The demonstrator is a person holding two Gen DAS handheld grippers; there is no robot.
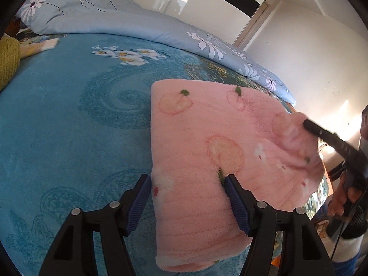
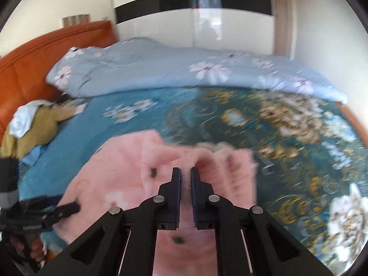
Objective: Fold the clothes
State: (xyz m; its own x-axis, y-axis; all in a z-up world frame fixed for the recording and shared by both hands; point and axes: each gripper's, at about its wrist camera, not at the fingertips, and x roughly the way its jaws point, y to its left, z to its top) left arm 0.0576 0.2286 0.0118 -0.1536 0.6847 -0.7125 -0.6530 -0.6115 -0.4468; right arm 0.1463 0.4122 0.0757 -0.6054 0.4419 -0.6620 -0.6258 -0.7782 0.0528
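Two claws are working a pink fleece garment (image 1: 207,142) lying on the bed (image 1: 69,126). The left claw (image 1: 187,184) is hovering spread over its near edge. The right claw (image 2: 185,174) is pinching a lifted corner (blurred) just ahead of it.

Far corner of fluffy pink fruit-print garment (image 1: 296,135) smeared by motion blur, floral teal bedspread (image 2: 299,138) blurred at right, yellow-green knitted item (image 1: 8,62) cut off by frame edge

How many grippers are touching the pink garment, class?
2. The right gripper is shut on a bunched edge of the pink garment; the left gripper is open, its fingers resting over the near folded end.
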